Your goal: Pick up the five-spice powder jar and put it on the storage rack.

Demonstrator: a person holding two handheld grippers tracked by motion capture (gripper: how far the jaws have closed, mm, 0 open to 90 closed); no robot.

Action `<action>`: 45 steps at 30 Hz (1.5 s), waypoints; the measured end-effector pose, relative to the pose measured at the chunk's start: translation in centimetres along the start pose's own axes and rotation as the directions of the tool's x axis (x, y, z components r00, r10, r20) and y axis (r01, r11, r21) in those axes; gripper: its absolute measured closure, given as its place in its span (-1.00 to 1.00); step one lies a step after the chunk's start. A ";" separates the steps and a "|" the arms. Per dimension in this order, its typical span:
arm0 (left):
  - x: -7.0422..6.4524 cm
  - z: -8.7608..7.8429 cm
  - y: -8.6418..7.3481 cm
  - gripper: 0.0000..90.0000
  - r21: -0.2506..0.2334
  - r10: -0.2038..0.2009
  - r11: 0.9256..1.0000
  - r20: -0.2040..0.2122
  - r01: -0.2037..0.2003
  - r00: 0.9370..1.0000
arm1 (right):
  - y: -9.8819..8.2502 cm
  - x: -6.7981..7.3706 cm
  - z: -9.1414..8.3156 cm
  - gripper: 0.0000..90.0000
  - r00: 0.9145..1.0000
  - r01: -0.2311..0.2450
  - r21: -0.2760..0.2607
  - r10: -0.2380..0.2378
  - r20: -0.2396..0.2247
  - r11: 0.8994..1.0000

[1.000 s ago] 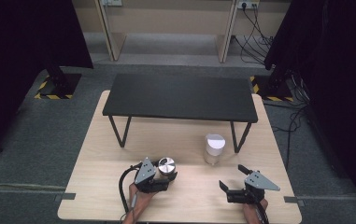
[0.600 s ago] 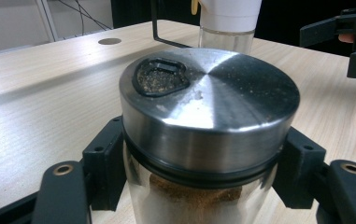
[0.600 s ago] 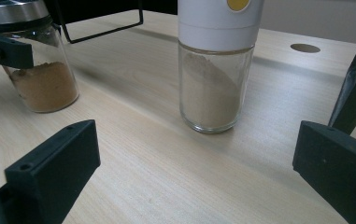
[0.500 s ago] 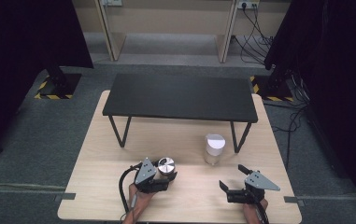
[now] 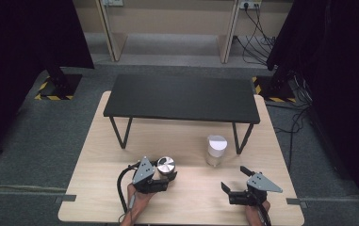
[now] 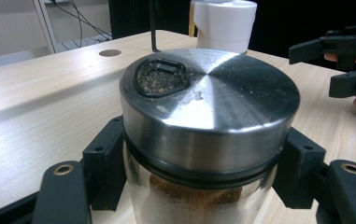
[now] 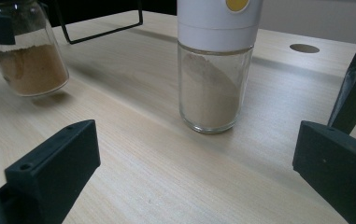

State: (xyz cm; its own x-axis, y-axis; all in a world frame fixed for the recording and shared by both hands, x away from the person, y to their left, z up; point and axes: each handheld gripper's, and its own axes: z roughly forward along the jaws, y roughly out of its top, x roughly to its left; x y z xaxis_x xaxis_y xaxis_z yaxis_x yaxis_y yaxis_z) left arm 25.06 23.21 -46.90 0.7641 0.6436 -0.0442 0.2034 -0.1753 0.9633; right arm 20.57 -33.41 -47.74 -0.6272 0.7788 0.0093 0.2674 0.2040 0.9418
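**Two spice jars on the table, one now gripped**

One steel-lidded spice jar of brown powder sits clamped between the jaws of the left gripper, near the table's front edge. The grasp looks done; lifting or moving the jar is left. The right gripper hangs released, facing the white-capped jar just beyond. No readable label or brand appears on either jar.

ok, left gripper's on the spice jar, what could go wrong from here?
1. The spice jar has an open pour hole in its steel lid; tilting it could spill powder.
2. The left gripper clamps smooth glass just under the lid, so it might slip.
3. The white-capped jar stands close by and could get knocked.
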 end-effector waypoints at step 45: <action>5.3 -2.0 13.6 -0.31 0.018 -0.026 1.000 0.144 0.024 0.989 | 0.0 0.0 0.0 -0.99 1.000 -0.001 0.001 0.001 0.002 1.000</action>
State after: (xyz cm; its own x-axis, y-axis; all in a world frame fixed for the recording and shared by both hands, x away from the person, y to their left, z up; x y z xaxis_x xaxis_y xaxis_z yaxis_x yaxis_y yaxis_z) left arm 30.61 25.76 -33.52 0.8386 0.5342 -0.1070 0.2325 -0.1733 0.9570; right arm 20.55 -33.40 -47.73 -0.6252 0.7804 0.0099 0.2690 0.2036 0.9414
